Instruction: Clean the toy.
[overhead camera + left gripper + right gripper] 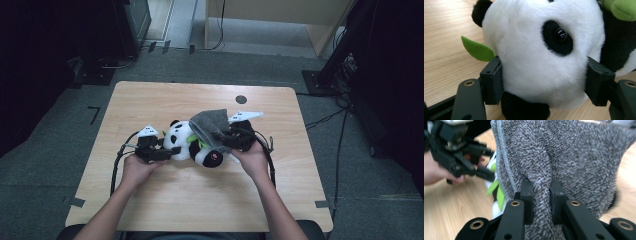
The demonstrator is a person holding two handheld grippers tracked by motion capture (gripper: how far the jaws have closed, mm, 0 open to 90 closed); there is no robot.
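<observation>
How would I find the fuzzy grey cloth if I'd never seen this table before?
Start at the wooden table and find the plush panda lying in its middle. The grey cloth drapes over the panda's body, with a fold pinched in the jaws of the right gripper. It is the one shaggy, speckled grey thing beside the panda's black, white and green.

A wooden table (150,200) holds a toy panda (187,142). The left gripper (161,152) is at its left, a grey cloth (210,125) draped over it, the right gripper (235,139) at its right.
</observation>
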